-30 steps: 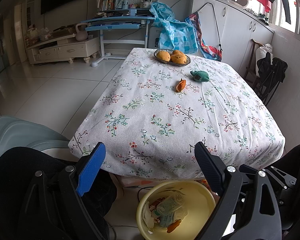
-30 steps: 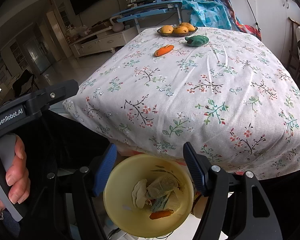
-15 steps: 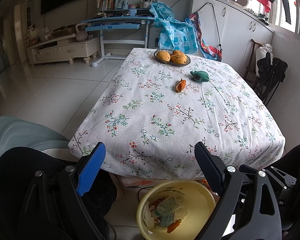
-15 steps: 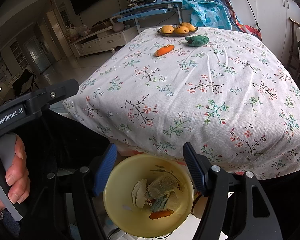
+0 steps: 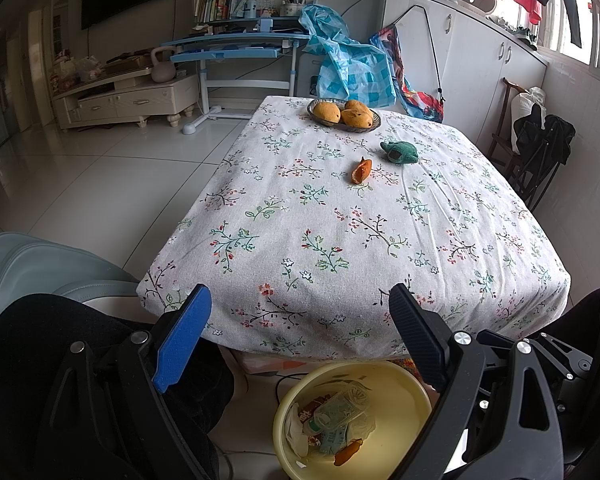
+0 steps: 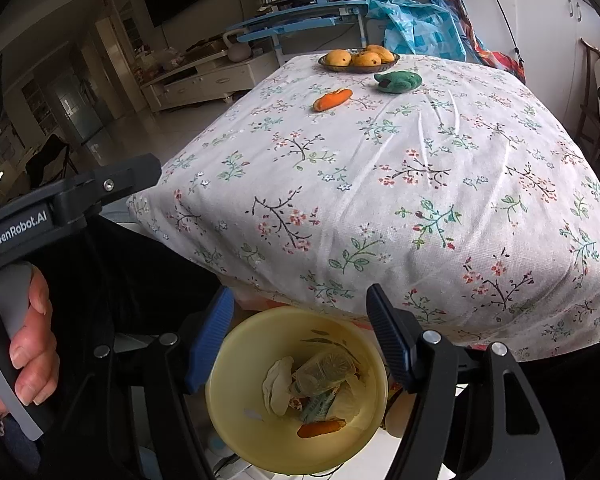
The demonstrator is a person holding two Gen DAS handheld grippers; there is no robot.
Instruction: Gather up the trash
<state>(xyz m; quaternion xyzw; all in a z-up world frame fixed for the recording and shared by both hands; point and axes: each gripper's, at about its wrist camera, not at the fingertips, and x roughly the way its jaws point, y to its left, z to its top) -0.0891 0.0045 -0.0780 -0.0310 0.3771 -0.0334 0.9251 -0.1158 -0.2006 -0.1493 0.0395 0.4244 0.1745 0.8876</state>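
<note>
An orange peel piece [image 5: 361,171] [image 6: 333,99] lies on the floral tablecloth [image 5: 340,240] [image 6: 380,200], toward the far end. Beside it rests a crumpled green object [image 5: 400,151] [image 6: 398,81]. On the floor under the near table edge stands a yellow bin [image 5: 396,400] [image 6: 252,360] holding wrappers, tissue and an orange peel. My left gripper [image 5: 300,320] hovers open at the near edge, nothing between its fingers. My right gripper [image 6: 300,332] is open right above the bin, also with nothing in it. Both are far from the peel on the table.
A dish of mangoes [image 5: 344,114] [image 6: 358,58] sits at the table's far end. A grey chair [image 5: 40,264] stands at the left, a folding chair with dark bags [image 5: 540,144] at the right. A hand [image 6: 28,340] holds the left gripper's handle. Tiled floor lies left of the table.
</note>
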